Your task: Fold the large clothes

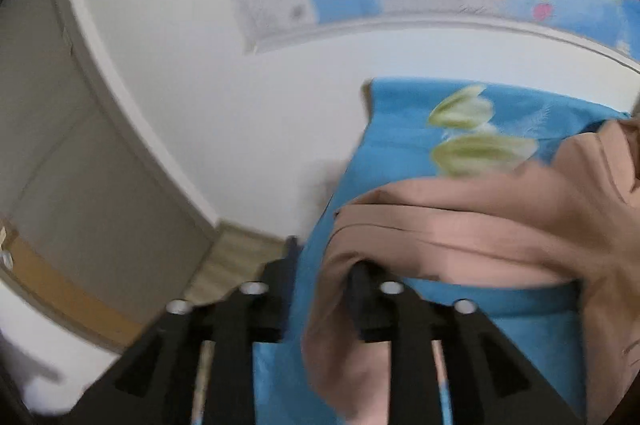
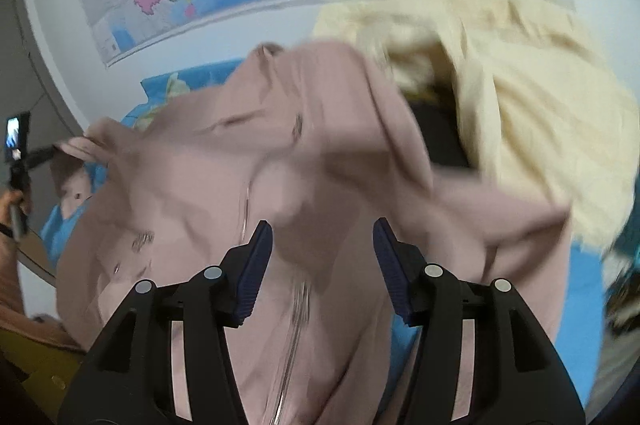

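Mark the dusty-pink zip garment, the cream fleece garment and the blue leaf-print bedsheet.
dusty-pink zip garment (image 2: 208,161), right wrist view, flat front panel.
cream fleece garment (image 2: 532,105), right wrist view, bunched middle.
blue leaf-print bedsheet (image 1: 400,141), left wrist view, bare patch beside leaves.

Blurring across pink garment (image 2: 224,161) and cream garment (image 2: 532,113); hiding left gripper's (image 1: 326,277) right fingertip under pink fabric.
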Tool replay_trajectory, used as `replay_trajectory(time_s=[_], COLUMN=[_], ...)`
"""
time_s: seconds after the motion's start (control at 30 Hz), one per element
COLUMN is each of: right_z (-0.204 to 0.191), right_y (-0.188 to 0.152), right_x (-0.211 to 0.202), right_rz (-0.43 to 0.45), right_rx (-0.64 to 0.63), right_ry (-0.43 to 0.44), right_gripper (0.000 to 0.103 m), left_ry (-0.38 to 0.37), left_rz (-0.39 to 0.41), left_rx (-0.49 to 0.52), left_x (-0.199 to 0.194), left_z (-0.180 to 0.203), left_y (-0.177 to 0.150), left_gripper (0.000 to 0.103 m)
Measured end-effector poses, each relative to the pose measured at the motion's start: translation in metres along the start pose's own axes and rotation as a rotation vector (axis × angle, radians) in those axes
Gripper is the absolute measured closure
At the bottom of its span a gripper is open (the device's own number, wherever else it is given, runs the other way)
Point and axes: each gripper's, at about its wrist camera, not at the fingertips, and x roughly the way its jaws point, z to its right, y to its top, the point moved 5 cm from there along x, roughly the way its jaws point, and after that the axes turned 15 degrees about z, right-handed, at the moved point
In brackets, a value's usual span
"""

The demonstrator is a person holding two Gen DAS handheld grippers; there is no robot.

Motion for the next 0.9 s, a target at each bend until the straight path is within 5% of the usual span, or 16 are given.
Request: replay_trajectory(time_s=[0.07,0.1,0.2,0.33,0.5,0.6,0.7,0.73,0.77,0.8,0.9], right_z=[-0.009,-0.019,-0.042,-0.069,-0.068,-0.043,-0.028,-0.026,-0.024,-0.022,-0.005], right_y=[0.022,0.037,0.065,0.088,0.108,0.119,0.113,0.108,0.104,0.102,0.104], right_x=[0.01,0.02,0.047,0.101,0.147,0.166,0.182,0.184,0.186,0.187,0.175], right_rz=[0.04,0.062,0.091,0.045,0.034,-0.001,-0.092,-0.113,-0.129,-0.143,-0.139], right_rx=[-0.062,-0.106,-0.172,-0.158,-0.216,-0.201,-0.231,-0.244,-0.271,-0.306,-0.274], right_ry=[-0.014,0.002,0.04,0.14,0.035,-0.026,-0.022,-0.02,-0.026,-0.027,-0.024], right_gripper=[0.048,0.046,0.041,0.05,0.054,0.048,0.039,0.046,0.058,0.083,0.087], left_ry=[-0.056,-0.103,-0.178,-0.429,-0.727,-0.781,-0.864,-0.895,-0.923,-0.955,-1.064], left_rz=[0.054,0.104,0.185,0.226,0.152,0.092,0.017,-0.019,-0.053,-0.068,0.019], left_rx=[0.003,-0.039,-0.119,-0.035,0.082,0.124,0.093,0.063,0.033,0.006,0.045], left_x=[-0.016,-0.026,-0.038,-0.047,-0.034,-0.014,0.013,0.02,0.024,0.027,-0.007], left_z=[0.02,0.029,0.059,0.144,0.276,0.34,0.384,0.389,0.396,0.401,0.405], left_y=[0.018,0.033,0.068,0.091,0.093,0.088,0.093,0.092,0.091,0.091,0.086], left_gripper=[0.025,0.019,0.02,0.023,0.03,0.036,0.069,0.096,0.101,0.102,0.103])
